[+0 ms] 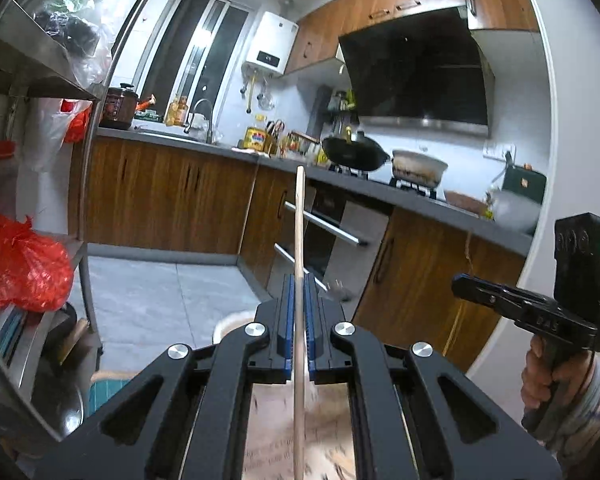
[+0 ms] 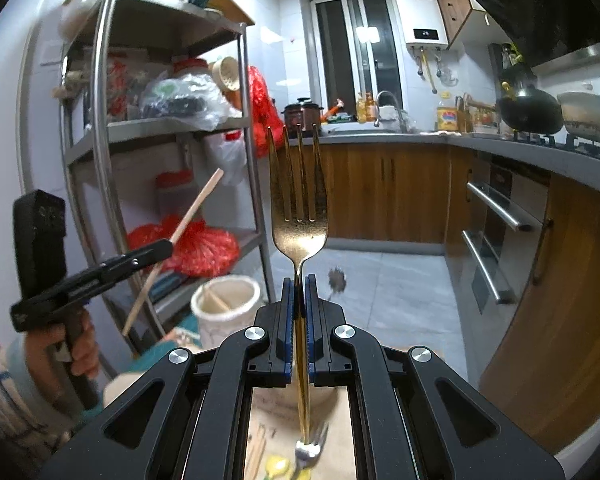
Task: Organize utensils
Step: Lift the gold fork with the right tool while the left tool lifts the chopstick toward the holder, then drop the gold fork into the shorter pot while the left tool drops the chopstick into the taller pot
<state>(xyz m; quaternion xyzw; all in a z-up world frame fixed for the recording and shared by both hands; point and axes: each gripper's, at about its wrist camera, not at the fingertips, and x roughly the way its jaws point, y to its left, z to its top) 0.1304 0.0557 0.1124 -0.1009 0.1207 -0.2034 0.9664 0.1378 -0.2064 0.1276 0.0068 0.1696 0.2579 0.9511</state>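
Both tools are carrying utensils in the air, so the sorting step looks mid-way. The right gripper (image 2: 299, 280) is clamping a gold fork (image 2: 299, 216), tines up; the left gripper (image 1: 299, 280) is pinching a wooden chopstick (image 1: 299, 232). Next, each probably needs lowering into the white holder (image 2: 225, 312) (already holding sticks). More utensils below are sitting half hidden and blurred.
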